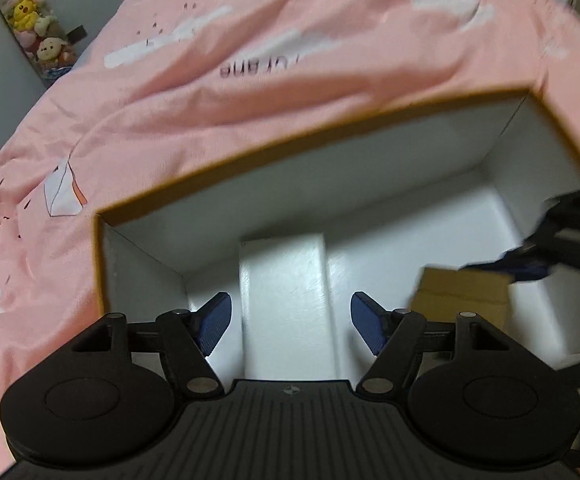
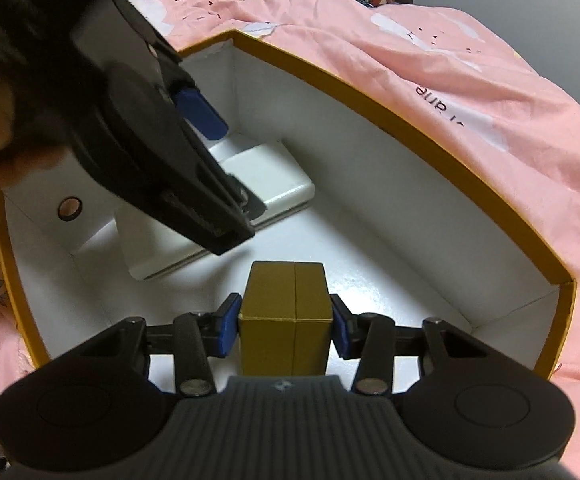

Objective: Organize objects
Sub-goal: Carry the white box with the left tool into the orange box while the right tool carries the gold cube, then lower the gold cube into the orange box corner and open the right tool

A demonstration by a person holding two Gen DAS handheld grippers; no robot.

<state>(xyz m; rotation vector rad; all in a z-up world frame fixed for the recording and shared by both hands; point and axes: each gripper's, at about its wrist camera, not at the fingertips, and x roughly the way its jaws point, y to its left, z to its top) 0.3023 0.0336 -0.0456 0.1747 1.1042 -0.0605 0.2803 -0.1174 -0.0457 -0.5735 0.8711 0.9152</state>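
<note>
Left tongs (image 1: 291, 322) spread wide, pads clear of the white box (image 1: 286, 300) that lies flat between and below them on the floor of the big open box (image 1: 309, 136). Right tongs (image 2: 286, 326) pinching the small brown carton (image 2: 286, 320) by both sides, low inside the same big box, which sits on a pink bedcover (image 1: 130, 112).
</note>
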